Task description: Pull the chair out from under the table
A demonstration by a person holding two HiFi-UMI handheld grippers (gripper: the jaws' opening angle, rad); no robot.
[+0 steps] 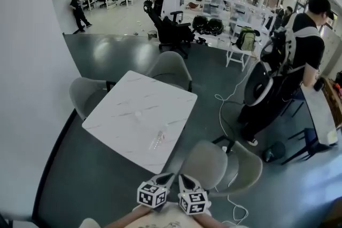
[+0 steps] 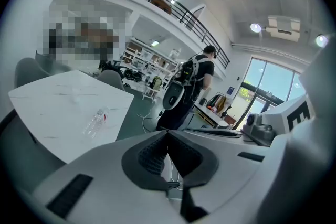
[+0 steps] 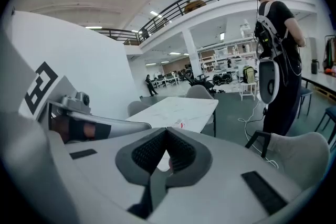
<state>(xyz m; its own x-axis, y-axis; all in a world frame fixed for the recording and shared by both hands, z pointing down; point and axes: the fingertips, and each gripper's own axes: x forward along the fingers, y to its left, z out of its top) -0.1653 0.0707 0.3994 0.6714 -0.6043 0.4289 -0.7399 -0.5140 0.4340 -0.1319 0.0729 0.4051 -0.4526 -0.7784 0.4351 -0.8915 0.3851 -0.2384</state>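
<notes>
A grey shell chair [image 1: 223, 166] stands at the near right corner of the white marble table [image 1: 128, 107], its seat out from under the top; it also shows in the right gripper view [image 3: 300, 151]. Low in the head view, both grippers are side by side just left of that chair and touch nothing. The left gripper [image 1: 165, 177] [image 2: 168, 134] is shut and empty. So is the right gripper [image 1: 184, 179] [image 3: 167, 131], also shut. They point toward the table.
A clear plastic bottle [image 1: 157, 140] lies on the table. Two more grey chairs [image 1: 85, 96] [image 1: 171, 68] are tucked at its left and far sides. A person with a backpack [image 1: 291, 61] stands to the right; a white cable [image 1: 220, 110] trails on the floor. A white wall [image 1: 26, 93] is on the left.
</notes>
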